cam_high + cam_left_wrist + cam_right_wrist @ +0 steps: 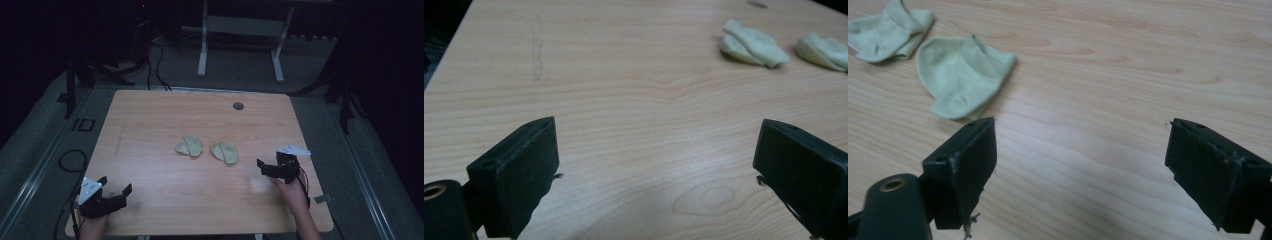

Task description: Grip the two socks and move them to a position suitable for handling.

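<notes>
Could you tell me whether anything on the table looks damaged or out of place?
Nothing much: two small pale green crumpled socks lie apart mid-table, and a faint dark scuff marks the light wooden tabletop at its left.

Dim room, wooden table [150, 115], grey carpet floor [240, 65], white desk frame [240, 25] behind
</notes>
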A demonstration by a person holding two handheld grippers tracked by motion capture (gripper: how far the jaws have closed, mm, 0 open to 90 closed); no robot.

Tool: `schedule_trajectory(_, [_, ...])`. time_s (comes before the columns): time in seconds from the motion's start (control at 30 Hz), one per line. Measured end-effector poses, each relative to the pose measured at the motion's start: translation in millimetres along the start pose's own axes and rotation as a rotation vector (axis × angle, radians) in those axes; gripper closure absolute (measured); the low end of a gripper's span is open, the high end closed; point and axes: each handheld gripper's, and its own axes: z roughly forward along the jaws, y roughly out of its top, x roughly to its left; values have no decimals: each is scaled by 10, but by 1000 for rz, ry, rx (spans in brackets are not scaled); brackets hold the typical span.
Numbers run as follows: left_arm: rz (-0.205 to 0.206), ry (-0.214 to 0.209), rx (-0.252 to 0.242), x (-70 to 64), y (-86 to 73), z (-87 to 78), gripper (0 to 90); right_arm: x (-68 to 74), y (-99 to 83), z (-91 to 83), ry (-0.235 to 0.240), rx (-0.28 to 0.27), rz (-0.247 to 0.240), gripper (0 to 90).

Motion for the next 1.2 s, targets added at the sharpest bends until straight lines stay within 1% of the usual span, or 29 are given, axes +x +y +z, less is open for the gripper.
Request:
schedule_trajectory(0.07, [-10, 4, 7, 8, 3, 3, 42, 59, 58, 53, 21, 8, -4, 137])
schedule_trajectory(0.13, [-18, 3, 3, 14, 8, -7, 41, 121, 106, 108, 29, 21, -12, 139])
schedule_trajectory(0.17, [-19, 9, 0, 17, 11, -13, 41, 144, 124, 130, 36, 25, -13, 139])
schedule_trajectory(0.23, [-24, 1, -3, 25, 12, -18, 41, 205, 169, 191, 39, 34, -23, 143])
schedule_trajectory(0.37, [-22, 3, -4, 24, 12, -18, 41, 321, 260, 332, 62, 42, -35, 147])
schedule_trajectory(0.43, [-25, -4, -3, 27, 12, -18, 41, 368, 292, 395, 69, 48, -41, 147])
schedule_trajectory(0.47, [-23, 1, -2, 24, 11, -19, 41, 397, 311, 431, 73, 51, -42, 147])
schedule_trajectory(0.6, [-23, -8, 0, 32, 14, -16, 41, 520, 387, 577, 92, 66, -54, 147])
schedule_trajectory(0.63, [-23, -8, 0, 32, 14, -16, 41, 520, 387, 577, 92, 66, -54, 147])
schedule_trajectory(0.67, [-18, -8, 2, 31, 13, -11, 42, 588, 414, 657, 98, 74, -56, 149])
schedule_trajectory(0.7, [-17, -9, 2, 29, 12, -10, 41, 610, 421, 684, 102, 79, -59, 160])
schedule_trajectory(0.73, [-14, -7, 0, 25, 11, -10, 41, 643, 427, 719, 103, 83, -62, 182])
schedule_trajectory(0.87, [-6, -5, -1, 17, 13, -13, 41, 729, 437, 816, 106, 98, -74, 185])
schedule_trajectory(0.9, [4, -1, 0, 9, 16, -18, 41, 796, 451, 905, 106, 116, -83, 222])
schedule_trajectory(0.93, [3, -3, 3, 8, 16, -14, 41, 821, 459, 937, 106, 122, -89, 241])
schedule_trajectory(1.0, [-1, -12, 16, 15, 15, -1, 41, 871, 477, 990, 88, 115, -104, 272])
schedule_trajectory(1.03, [-1, -12, 16, 15, 15, -1, 41, 871, 477, 990, 88, 115, -104, 272])
schedule_trajectory(1.07, [-1, -12, 16, 15, 15, -1, 41, 894, 488, 1018, 89, 119, -109, 272])
schedule_trajectory(1.1, [-4, -17, 23, 19, 12, 13, 41, 944, 507, 1068, 68, 122, -134, 318])
schedule_trajectory(1.17, [-5, -20, 24, 22, 12, 14, 41, 970, 519, 1114, 59, 135, -148, 323])
schedule_trajectory(1.2, [-6, -21, 23, 23, 13, 12, 41, 988, 523, 1150, 46, 146, -146, 330])
